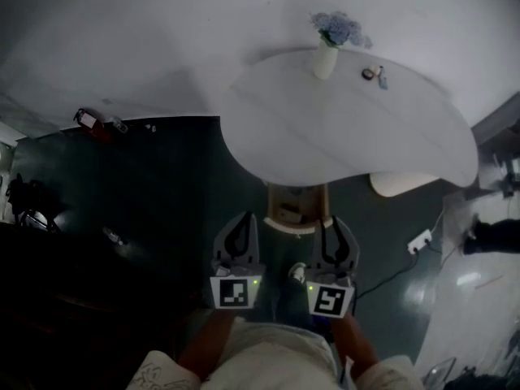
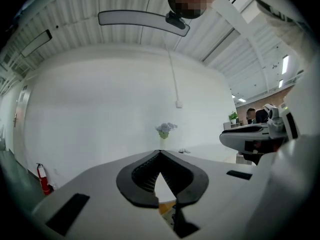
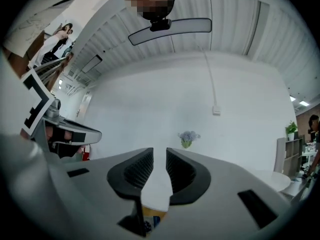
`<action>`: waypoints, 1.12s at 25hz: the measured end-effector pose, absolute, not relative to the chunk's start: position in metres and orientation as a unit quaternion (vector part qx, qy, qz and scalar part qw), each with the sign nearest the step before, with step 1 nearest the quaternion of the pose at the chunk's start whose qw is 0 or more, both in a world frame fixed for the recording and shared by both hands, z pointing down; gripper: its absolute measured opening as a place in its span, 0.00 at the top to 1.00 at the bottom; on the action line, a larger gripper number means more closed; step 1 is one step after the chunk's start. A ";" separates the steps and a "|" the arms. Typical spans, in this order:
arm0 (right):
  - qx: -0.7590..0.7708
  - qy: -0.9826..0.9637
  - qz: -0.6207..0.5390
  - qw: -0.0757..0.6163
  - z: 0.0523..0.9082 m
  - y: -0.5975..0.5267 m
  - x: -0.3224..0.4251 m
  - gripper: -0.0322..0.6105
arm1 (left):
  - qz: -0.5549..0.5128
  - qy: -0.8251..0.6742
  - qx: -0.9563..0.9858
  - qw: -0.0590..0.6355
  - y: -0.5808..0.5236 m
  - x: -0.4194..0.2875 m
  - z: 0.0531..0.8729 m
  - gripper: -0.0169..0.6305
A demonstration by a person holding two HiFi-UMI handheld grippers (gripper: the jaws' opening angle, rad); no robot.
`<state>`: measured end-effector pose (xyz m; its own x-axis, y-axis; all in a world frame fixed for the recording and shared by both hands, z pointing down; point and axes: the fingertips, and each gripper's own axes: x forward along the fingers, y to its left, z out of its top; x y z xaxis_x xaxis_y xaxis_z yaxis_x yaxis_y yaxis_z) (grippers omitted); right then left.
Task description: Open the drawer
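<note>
White table (image 1: 349, 136), flower vase (image 1: 326, 59); red extinguisher (image 2: 43, 180) by wall, label unreadable.

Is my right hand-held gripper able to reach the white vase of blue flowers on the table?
Probably not without leaning in. The white vase stands near the far edge of the white table, while the right hand-held gripper hangs at the near side. Nothing blocks the bare top between.

The right gripper (image 3: 159, 152) is pointing level over the white counter (image 3: 158, 186), its black fingers (image 3: 136, 171) standing slightly apart with nothing between them. Ahead, a vase of bluish flowers (image 3: 187, 138) is standing before a white wall (image 3: 150, 99).
</note>
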<state>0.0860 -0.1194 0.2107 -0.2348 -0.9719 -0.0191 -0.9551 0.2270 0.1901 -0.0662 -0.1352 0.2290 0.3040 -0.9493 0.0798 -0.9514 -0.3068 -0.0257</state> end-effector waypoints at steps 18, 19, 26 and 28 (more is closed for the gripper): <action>0.589 -0.803 -0.080 0.036 0.144 -0.133 0.070 0.94 | 0.026 -0.582 0.812 -0.022 -0.143 -0.067 0.166 0.97; 0.589 -0.803 -0.081 0.032 0.143 -0.134 0.070 0.94 | 0.024 -0.581 0.813 -0.021 -0.144 -0.066 0.165 0.97; 0.595 -0.799 -0.080 0.036 0.141 -0.137 0.067 0.94 | 0.017 -0.576 0.817 -0.023 -0.147 -0.063 0.163 0.97; 0.595 -0.798 -0.083 0.037 0.140 -0.137 0.068 0.94 | 0.017 -0.575 0.817 -0.021 -0.147 -0.063 0.164 0.97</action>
